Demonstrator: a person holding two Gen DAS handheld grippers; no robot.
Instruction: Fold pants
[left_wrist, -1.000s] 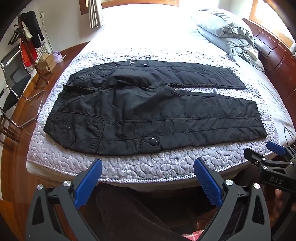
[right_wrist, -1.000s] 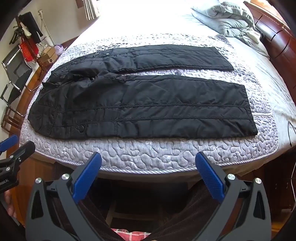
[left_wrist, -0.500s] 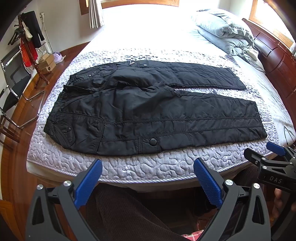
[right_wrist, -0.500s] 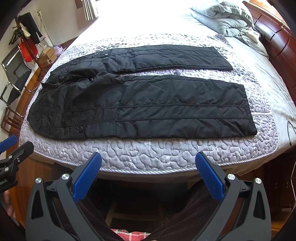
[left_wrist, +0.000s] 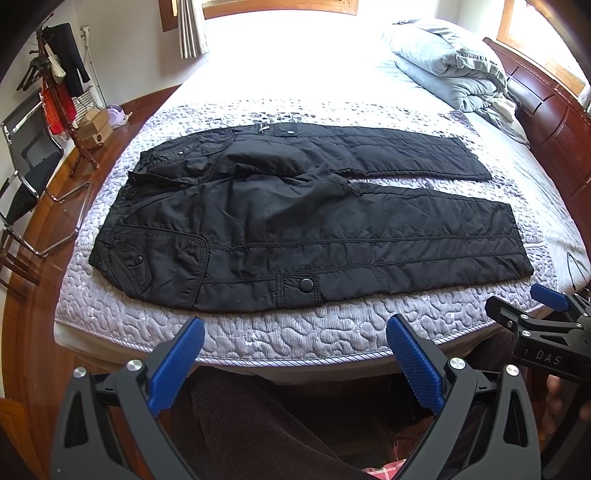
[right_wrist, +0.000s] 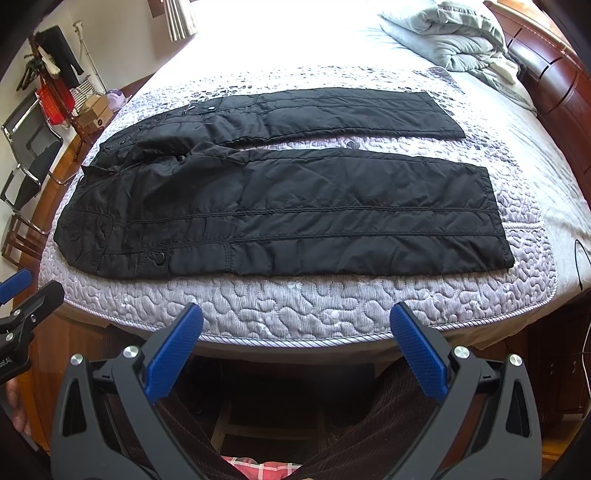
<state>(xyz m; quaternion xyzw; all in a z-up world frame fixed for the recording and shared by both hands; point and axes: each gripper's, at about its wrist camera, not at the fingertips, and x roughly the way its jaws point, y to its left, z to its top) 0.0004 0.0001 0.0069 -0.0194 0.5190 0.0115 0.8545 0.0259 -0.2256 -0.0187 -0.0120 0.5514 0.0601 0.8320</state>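
Pants (left_wrist: 306, 225) lie flat across frame centre on the quilted bed (left_wrist: 295, 332), unchanged over the last second; we hold left gripper (left_wrist: 295, 354) and right gripper (right_wrist: 295, 339) wide-jawed, empty, below the mattress edge, so folding is unstarted.

one pants (left_wrist: 295, 229), one bed (left_wrist: 295, 332), two grippers (left_wrist: 295, 354).

Barely anything differs: the right tongs (right_wrist: 295, 332) drift slightly leftward, so the pants (right_wrist: 280, 206) sit a touch further right in their view than a second ago. The left tongs' (left_wrist: 295, 347) view matches.
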